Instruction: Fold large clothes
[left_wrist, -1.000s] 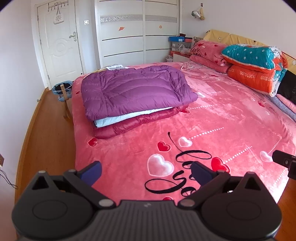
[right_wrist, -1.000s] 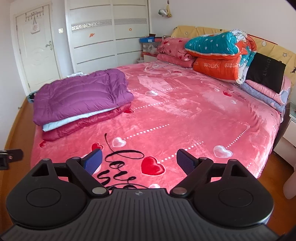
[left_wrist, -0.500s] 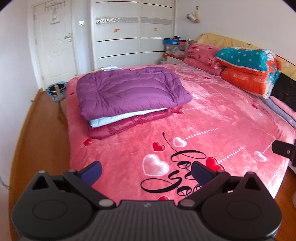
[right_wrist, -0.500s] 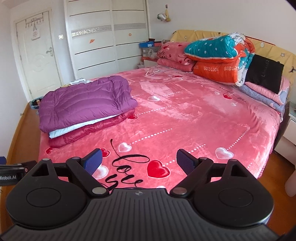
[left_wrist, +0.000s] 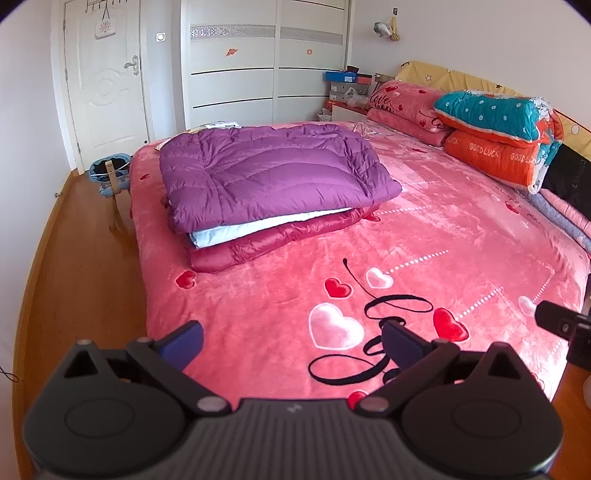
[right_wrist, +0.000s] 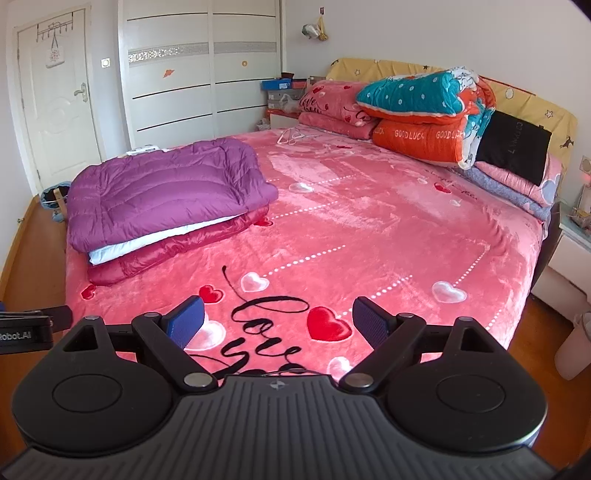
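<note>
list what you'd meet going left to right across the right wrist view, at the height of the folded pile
white door → purple down jacket atop the folded pile → bare pink heart blanket → black cushion → white nightstand

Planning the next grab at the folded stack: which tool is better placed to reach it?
Left, probably. The left tool is open and faces the purple coat more squarely; the right tool, also open, sees it off to the left.

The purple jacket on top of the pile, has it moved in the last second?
No. The purple jacket lies on the same pile, by the same bed corner near the door; only the camera shifted.
</note>
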